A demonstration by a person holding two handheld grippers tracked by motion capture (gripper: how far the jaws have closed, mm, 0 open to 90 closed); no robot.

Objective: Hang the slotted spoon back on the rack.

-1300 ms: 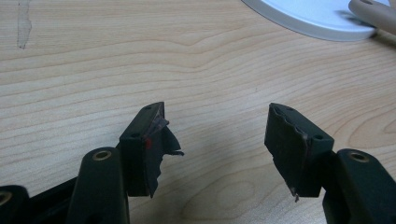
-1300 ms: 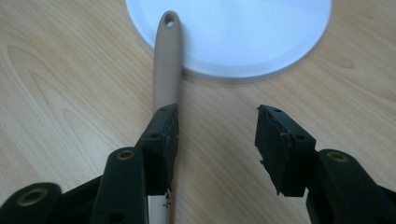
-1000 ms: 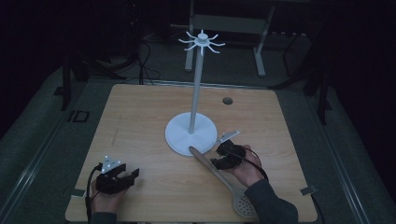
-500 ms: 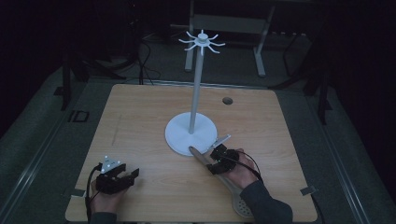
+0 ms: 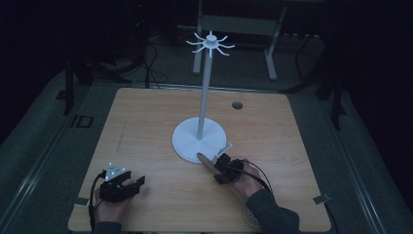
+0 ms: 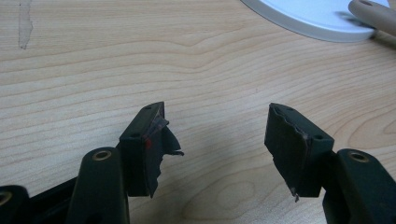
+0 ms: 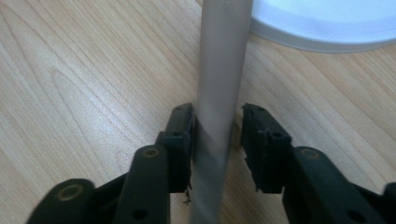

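While my right tool [image 7: 217,135] brackets the spoon handle [image 7: 219,93], left pad touching, a sliver of gap on the other side, so I can't tell if it's pinching, the spoon lies flat on the bench [image 5: 146,126]. Its long axis runs diagonally, tip on the white stand base [image 5: 187,141]. Guessing it's headed for the hooks. Left tool [image 6: 217,140] sits spread, empty.

wooden table [image 5: 146,122] | dark floor [image 5: 39,146] | metal frame legs [image 5: 271,53] behind table

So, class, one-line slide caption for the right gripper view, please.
Right gripper straddles a grey utensil handle over the wooden table; left pad touching, right pad apart, white stand base beyond.
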